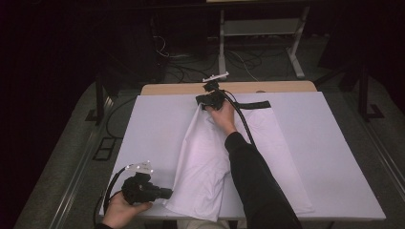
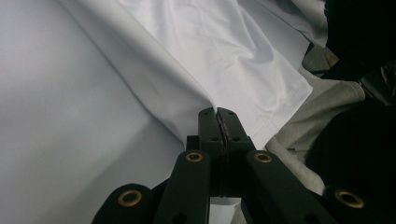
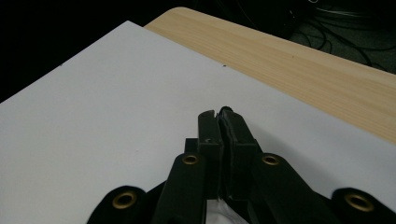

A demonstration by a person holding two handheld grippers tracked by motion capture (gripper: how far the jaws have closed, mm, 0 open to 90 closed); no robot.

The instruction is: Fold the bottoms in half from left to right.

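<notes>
Left gripper (image 1: 165, 193), at about 7 o'clock on the surface (image 1: 153, 129), clamped tight on the near-left hem of the white garment (image 1: 210, 157); in the left gripper view (image 2: 218, 114) jaws pressed together with the cloth's fold pinched at their tips. Right gripper (image 1: 204, 106), up at 12 o'clock, also closed, with a sliver of white fabric visible low between its jaws in the right gripper view (image 3: 219, 114), so gripping the far edge. Garment spread from centre toward 6 o'clock, overhanging the near rim. Judged step: both ends gripped, ready for stretching or folding. Next move likely: lifting both ends together, keeping tension even, avoiding a slip from either pinch.
</notes>
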